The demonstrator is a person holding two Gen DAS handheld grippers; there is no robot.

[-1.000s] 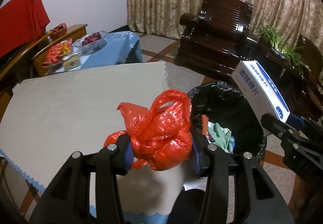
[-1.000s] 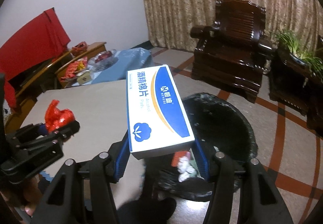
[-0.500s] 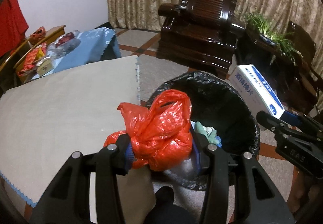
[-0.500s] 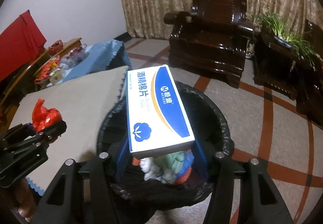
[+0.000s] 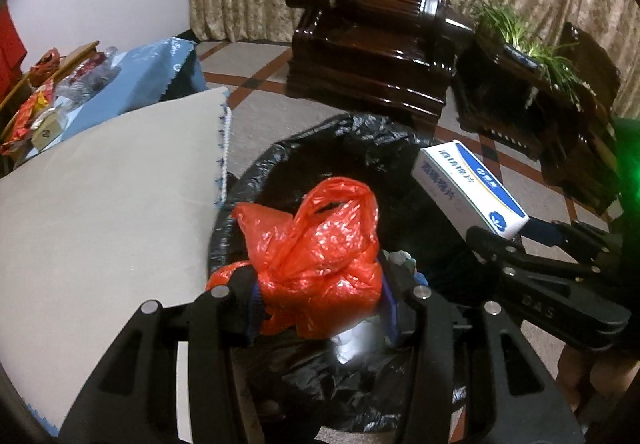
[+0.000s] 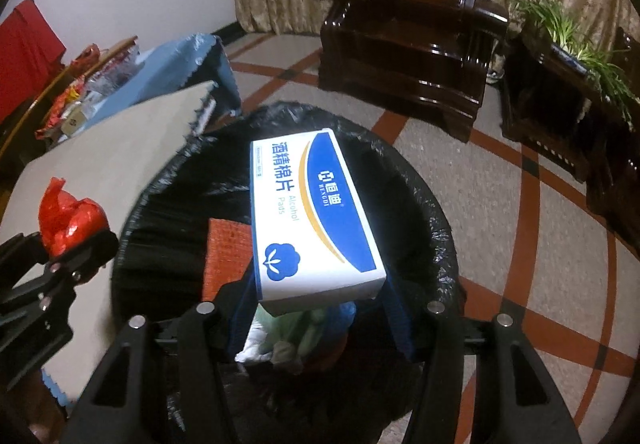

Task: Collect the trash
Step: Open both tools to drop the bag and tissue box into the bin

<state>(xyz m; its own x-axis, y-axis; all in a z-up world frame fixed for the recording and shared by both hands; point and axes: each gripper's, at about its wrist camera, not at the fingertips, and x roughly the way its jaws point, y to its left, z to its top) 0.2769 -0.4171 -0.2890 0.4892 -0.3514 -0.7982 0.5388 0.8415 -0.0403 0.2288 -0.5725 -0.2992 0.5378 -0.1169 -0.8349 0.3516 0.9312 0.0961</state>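
Observation:
My left gripper (image 5: 320, 296) is shut on a crumpled red plastic bag (image 5: 316, 248) and holds it over the near left rim of the black-lined trash bin (image 5: 352, 136). My right gripper (image 6: 316, 304) is shut on a white and blue alcohol-pads box (image 6: 312, 216) and holds it above the open bin (image 6: 436, 236). Inside the bin lie an orange mesh piece (image 6: 226, 256) and pale crumpled trash (image 6: 280, 340). The box (image 5: 468, 188) and right gripper (image 5: 508, 240) show at the right of the left wrist view. The red bag (image 6: 68, 220) shows at the left of the right wrist view.
A table with a beige cloth (image 5: 104, 196) stands left of the bin. A blue-covered low table with snacks (image 5: 120, 84) lies behind it. A dark wooden armchair (image 5: 380, 32) and a plant stand (image 5: 532, 84) stand at the back on a tiled floor (image 6: 520, 244).
Both grippers have moved from over the table to over the bin, still holding the red bag and the box. The bin's inside now shows below them.

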